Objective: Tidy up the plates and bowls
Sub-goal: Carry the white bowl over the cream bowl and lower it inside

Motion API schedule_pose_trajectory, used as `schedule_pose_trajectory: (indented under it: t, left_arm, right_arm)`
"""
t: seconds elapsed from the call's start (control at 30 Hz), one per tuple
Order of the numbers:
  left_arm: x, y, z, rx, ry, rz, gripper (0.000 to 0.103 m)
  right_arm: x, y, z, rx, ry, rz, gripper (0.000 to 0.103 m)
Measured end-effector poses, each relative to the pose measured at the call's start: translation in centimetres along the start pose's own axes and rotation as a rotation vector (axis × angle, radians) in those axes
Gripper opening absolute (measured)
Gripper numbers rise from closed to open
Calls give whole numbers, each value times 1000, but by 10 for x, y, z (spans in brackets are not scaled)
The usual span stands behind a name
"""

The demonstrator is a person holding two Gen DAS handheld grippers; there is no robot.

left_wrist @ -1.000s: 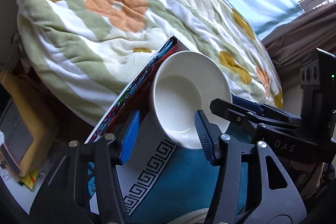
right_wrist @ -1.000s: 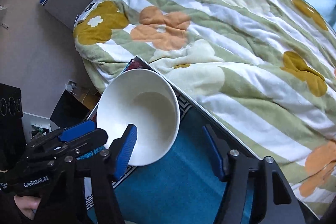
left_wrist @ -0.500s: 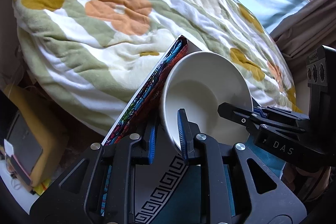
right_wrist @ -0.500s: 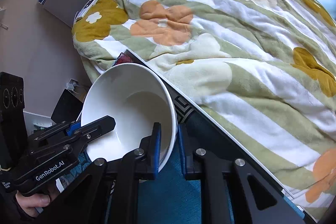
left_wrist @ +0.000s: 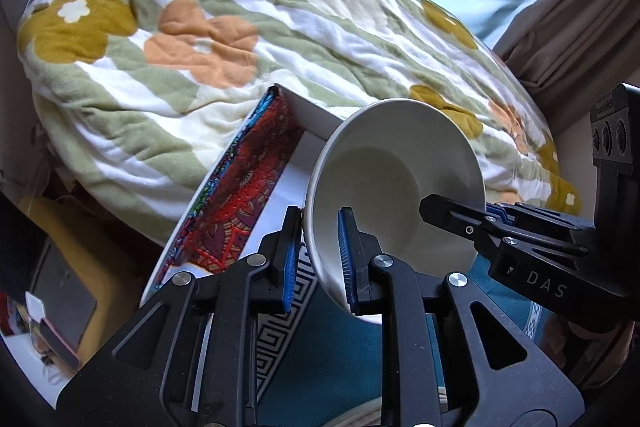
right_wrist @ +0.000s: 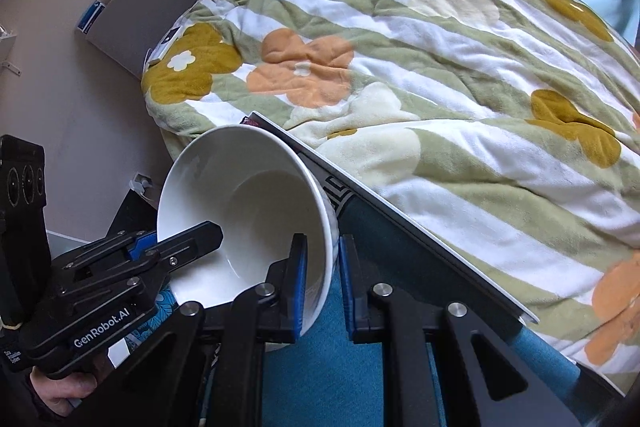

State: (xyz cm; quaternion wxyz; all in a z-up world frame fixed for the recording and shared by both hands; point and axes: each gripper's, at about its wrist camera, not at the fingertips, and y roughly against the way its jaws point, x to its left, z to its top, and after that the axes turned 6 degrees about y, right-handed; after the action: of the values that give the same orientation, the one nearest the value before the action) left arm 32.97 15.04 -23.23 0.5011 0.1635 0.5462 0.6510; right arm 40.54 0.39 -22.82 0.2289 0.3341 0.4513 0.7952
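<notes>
A white bowl is held tilted in the air above a table with a teal cloth. My left gripper is shut on the bowl's near left rim, one blue pad inside and one outside. My right gripper is shut on the opposite rim of the same bowl. Each gripper shows in the other's view: the right one at the bowl's right edge, the left one at its left edge.
A bed with a green-striped floral quilt lies just beyond the table's far edge. A red patterned cloth covers the table's left part. A rim of white crockery shows at the bottom. Curtains hang at the right.
Both grippers, open a second ago, have closed on opposite rims of the bowl. The bowl has been lifted and sits higher over the table.
</notes>
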Motion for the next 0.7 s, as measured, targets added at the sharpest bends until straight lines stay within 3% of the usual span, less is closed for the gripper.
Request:
schedule_pose_trajectory:
  t: [0.3, 0.7]
  left_arm:
    - [-78, 52, -66, -26, -112, -44, 16]
    - [-192, 97, -222, 28, -271, -128, 16]
  right_arm:
    - [-10, 91, -71, -87, -70, -63, 15]
    - [-38, 212, -244, -150, -199, -181, 15]
